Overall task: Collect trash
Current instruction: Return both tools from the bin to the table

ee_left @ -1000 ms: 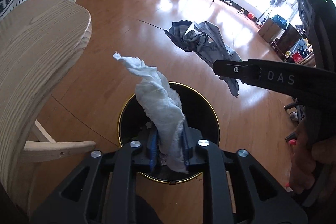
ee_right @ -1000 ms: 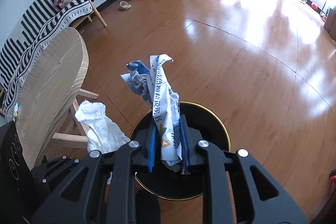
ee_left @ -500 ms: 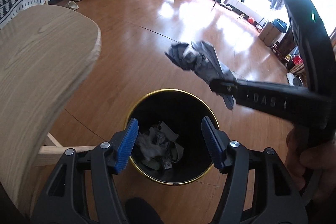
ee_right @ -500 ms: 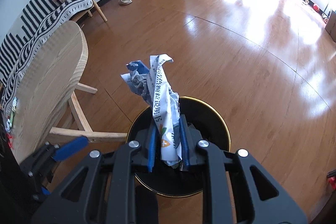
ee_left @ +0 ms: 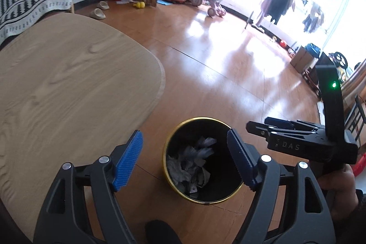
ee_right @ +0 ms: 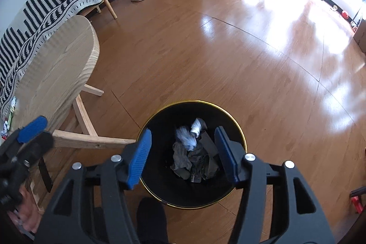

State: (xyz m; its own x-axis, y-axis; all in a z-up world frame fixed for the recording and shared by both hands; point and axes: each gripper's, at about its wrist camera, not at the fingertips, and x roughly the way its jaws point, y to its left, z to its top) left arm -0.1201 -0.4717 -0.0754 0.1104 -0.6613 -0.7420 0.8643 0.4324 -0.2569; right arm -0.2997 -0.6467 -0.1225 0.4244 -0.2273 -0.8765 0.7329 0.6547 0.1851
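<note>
Below both tools sits the black bin [ee_right: 238, 129], crumpled trash [ee_right: 194, 152] lying inside. The left tool [ee_left: 185, 159] and right tool [ee_right: 183, 152] have just been opening, jaws apart, nothing between them. This drop looks done; the tabletop [ee_left: 68, 84] beside shows bare.

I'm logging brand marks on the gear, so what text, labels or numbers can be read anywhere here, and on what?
"DAS": white letters on the side of the right gripper, seen from the left wrist view; a mark before the D is unclear.
Printed scraps among the crumpled paper in the trash bin: too small and dark to read.
Nothing else is legible.
</note>
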